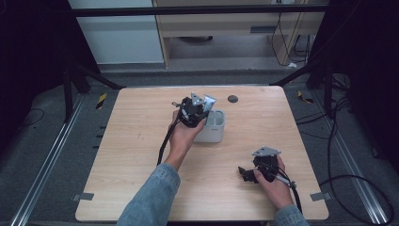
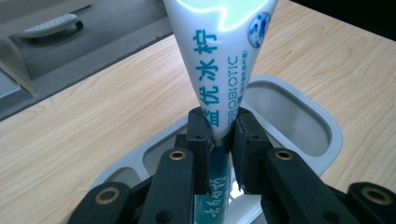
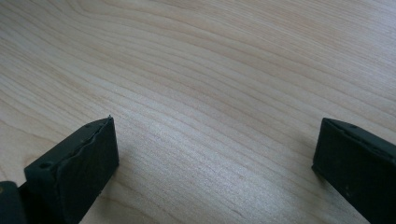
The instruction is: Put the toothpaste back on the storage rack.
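Table (image 1: pixel 141 141) pale wood, dim room; left tongs (image 2: pixel 220 140) pinch toothpaste tube (image 2: pixel 219 60) over holder (image 2: pixel 299 112); right tongs (image 3: pixel 215 158) spread.

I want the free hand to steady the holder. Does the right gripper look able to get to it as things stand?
Probably yes. The right gripper is open with nothing between its jaws, and bare table lies between it and the white holder. The left gripper, shut on the toothpaste tube, crowds only the holder's top.

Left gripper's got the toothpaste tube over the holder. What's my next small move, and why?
Probably ease the left gripper straight down. Its jaws are clamped on the toothpaste tube, which hangs above the white holder, so lowering it should seat the tube in a compartment before you release.
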### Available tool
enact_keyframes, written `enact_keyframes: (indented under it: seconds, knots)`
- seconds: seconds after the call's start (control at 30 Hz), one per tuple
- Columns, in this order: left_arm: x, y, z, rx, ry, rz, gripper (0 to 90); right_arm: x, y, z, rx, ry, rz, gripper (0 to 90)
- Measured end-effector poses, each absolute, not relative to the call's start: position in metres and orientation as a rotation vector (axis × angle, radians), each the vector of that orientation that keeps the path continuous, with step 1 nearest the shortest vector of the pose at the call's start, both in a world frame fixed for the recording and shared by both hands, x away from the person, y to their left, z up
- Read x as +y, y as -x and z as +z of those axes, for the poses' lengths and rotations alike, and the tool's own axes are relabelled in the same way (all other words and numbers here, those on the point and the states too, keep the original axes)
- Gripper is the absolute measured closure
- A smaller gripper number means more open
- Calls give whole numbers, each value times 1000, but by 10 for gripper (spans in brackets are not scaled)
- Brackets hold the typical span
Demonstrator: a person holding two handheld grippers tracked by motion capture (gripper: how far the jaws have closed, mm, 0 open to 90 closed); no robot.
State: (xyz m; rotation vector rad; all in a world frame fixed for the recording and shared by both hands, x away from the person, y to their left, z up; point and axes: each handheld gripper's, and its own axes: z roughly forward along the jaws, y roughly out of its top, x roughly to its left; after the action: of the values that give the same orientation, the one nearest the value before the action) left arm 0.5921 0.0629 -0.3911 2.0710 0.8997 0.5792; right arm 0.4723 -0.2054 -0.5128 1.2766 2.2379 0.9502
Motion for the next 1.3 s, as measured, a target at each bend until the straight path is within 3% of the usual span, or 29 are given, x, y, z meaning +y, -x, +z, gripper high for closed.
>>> enact_keyframes:
  seconds: [1.3]
  knots:
    - [46, -600, -389, 947, -2115, 543, 763, -206, -472, -513, 2238, -1269, 948, 4]
